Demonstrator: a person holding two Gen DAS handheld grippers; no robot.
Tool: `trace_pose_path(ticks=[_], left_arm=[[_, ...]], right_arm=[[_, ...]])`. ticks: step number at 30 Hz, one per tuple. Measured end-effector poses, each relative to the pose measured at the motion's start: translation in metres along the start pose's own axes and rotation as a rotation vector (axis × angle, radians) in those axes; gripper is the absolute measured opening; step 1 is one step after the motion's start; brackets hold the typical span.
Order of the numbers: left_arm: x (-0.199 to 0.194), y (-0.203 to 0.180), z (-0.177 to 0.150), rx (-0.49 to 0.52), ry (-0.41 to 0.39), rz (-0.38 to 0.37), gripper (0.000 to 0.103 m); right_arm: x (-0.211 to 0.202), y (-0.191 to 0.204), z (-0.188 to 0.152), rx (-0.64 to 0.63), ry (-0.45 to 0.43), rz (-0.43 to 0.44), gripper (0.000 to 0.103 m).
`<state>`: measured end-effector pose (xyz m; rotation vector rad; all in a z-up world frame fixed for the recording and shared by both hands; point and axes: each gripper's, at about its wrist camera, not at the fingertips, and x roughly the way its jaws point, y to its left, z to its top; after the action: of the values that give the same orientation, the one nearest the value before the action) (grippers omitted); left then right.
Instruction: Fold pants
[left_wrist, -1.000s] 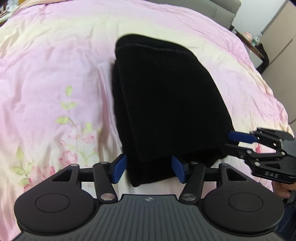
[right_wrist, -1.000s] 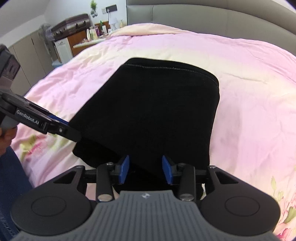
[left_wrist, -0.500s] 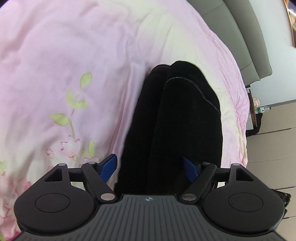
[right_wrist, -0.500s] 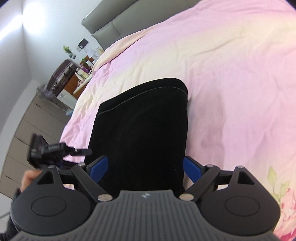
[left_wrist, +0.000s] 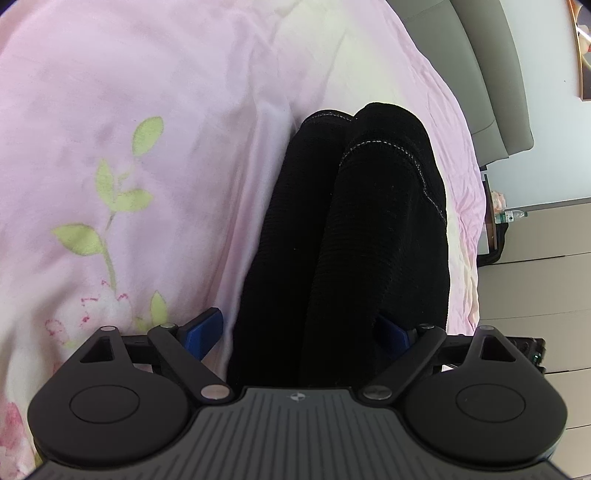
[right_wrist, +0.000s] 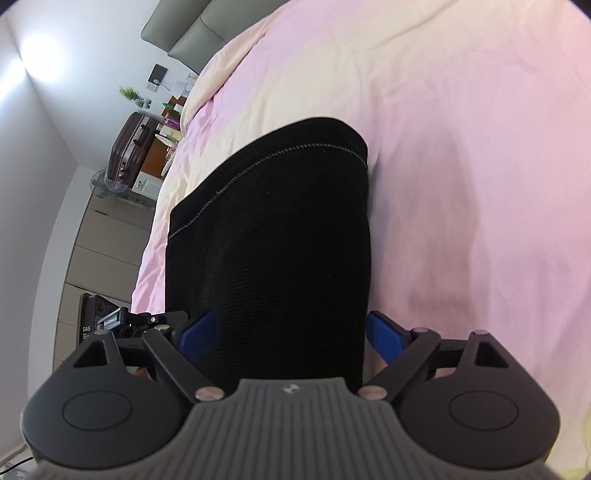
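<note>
The letters "DAS" stand in white on a black device (right_wrist: 88, 317) at the near left in the right wrist view. Smaller print beneath them, and lettering on the clip beside it, is too small to read.

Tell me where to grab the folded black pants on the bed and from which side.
Probably best at the near end of the pants, coming in low from the near bed edge. There the stacked layers form a thick bundle that sits between the wide-open jaws of both the left gripper and the right gripper. The far stitched hem lies flat on the pink bedspread, which is harder to pinch.
</note>
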<state>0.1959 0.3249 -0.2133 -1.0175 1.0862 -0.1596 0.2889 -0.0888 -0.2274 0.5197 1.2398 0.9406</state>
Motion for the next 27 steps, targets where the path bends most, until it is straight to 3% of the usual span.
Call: trace_pose_path(ticks=[13,18,21,27], left_arm=[[0.022,-0.014,0.001,0.109,0.060,-0.036,0.103],[0.018,-0.022,-0.006,0.195,0.056,-0.028,0.103],[0.013,-0.020,-0.006,0.182,0.052,-0.050,0.093],[0.000,-0.025,-0.014,0.225,0.042,-0.063,0.091]], right_arm=[[0.059,-0.026,0.004,0.044,0.117,0.185,0.095],[0.069,-0.009,-0.002,-0.018,0.097,0.156,0.091],[0.061,-0.002,-0.003,-0.036,0.079,0.134,0.079],[0.043,0.025,-0.014,-0.066,0.055,0.095,0.075]])
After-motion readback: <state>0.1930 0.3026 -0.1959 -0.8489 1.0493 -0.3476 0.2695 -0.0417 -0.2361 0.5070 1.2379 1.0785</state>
